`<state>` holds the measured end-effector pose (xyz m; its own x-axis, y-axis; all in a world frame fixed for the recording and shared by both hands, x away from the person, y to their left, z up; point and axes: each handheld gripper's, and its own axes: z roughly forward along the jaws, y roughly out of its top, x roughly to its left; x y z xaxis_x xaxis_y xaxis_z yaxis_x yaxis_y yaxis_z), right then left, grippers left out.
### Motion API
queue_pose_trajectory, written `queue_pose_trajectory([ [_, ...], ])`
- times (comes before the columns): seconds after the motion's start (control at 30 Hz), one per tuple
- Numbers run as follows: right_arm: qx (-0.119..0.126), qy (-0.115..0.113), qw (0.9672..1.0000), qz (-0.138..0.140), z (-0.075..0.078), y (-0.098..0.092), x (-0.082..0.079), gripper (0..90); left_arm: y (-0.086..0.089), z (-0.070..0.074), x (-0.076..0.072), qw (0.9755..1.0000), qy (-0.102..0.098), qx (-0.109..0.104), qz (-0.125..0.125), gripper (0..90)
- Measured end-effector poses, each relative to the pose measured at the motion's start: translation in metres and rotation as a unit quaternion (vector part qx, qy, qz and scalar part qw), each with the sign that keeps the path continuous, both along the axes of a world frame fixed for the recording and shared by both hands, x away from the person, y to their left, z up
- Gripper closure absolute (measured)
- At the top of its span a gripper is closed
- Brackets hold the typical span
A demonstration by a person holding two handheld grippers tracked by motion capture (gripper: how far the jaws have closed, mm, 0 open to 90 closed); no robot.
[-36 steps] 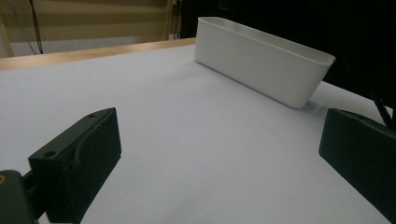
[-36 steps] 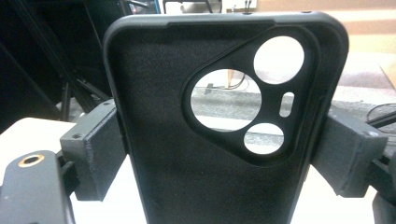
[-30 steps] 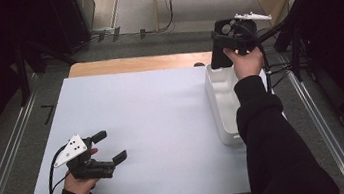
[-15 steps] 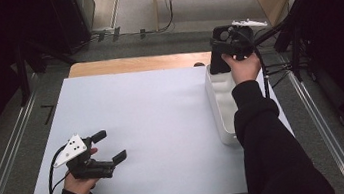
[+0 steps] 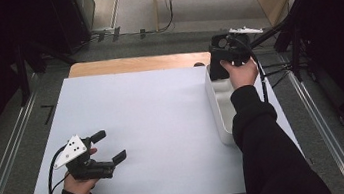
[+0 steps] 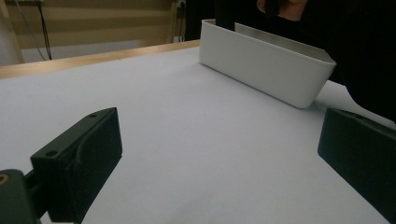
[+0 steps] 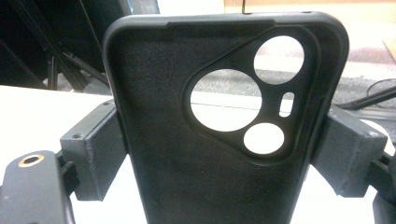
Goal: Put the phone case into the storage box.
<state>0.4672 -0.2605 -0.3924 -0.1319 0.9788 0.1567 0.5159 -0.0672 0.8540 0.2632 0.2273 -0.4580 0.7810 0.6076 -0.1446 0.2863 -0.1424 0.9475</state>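
The phone case (image 7: 205,126) is black, with its soft inner side and the round camera holes facing the camera of the right hand-held gripper (image 7: 219,154). The two jaws of that gripper press on the long side edges of the case, one on each side, so the case stands upright between them and cannot tilt. In the high view the case (image 5: 216,63) hangs from the right hand-held gripper (image 5: 225,54) just over the far end of the white bin (image 5: 217,106), which stands along the right edge of the tabletop (image 5: 153,119). This position suggests that the case is meant to go down into the bin, and holding it by the edges keeps the flat back free to slide in.

The left hand-held gripper (image 5: 108,148) lies low at the near left part of the tabletop, well apart from the bin. Its jaws are spread wide with nothing between them, as the left gripper view shows across the bare white surface toward the bin (image 6: 266,70). It seems to wait there so that it does not stand in the way.
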Motion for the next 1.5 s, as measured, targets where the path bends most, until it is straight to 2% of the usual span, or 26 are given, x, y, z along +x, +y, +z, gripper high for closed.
queue_pose_trajectory([
  [0.17, 0.012, 0.007, 0.9999, -0.002, -0.01, -0.001, 0.001, 12.0, 0.001, 0.0, 0.001, 1.0, 0.003, -0.003, 0.001, 0.0],
  [0.3, 0.011, 0.019, 0.9998, -0.004, -0.019, 0.0, 0.003, 12.0, 0.0, 0.0, 0.0, 1.0, 0.001, 0.001, -0.002, 0.0],
  [0.53, 0.004, 0.025, 0.9997, -0.005, -0.029, 0.002, 0.003, 11.9, -0.001, -0.001, 0.001, 1.0, -0.002, 0.008, -0.001, 0.0],
  [0.7, -0.01, 0.032, 0.9994, 0.001, -0.036, 0.003, 0.004, 11.9, -0.003, -0.001, 0.0, 0.9999, -0.004, 0.011, -0.005, 0.0],
  [0.87, -0.013, 0.041, 0.999, 0.006, -0.043, 0.004, 0.007, 11.7, -0.004, -0.001, 0.0, 0.9999, -0.006, 0.014, -0.006, 0.0],
  [0.97, -0.029, 0.048, 0.9984, 0.001, -0.046, 0.008, 0.008, 11.7, -0.004, -0.001, 0.0, 0.9999, -0.009, 0.013, -0.004, 0.0],
  [1.17, -0.037, 0.055, 0.9978, 0.002, -0.049, 0.011, 0.011, 10.9, -0.003, 0.001, -0.001, 0.9998, -0.011, 0.015, -0.003, 0.0],
  [1.4, -0.021, 0.058, 0.998, -0.008, -0.051, 0.01, 0.013, 9.5, -0.004, 0.001, -0.001, 0.9998, -0.014, 0.013, -0.006, 0.0],
  [1.47, 0.0, 0.051, 0.9987, -0.006, -0.05, 0.008, 0.013, 5.5, -0.005, 0.001, -0.002, 0.9997, -0.014, 0.017, -0.006, 0.0],
  [1.5, 0.003, 0.051, 0.9987, -0.006, -0.05, 0.007, 0.013, 0.4, -0.005, 0.001, -0.002, 0.9997, -0.014, 0.017, -0.006, 0.0],
])
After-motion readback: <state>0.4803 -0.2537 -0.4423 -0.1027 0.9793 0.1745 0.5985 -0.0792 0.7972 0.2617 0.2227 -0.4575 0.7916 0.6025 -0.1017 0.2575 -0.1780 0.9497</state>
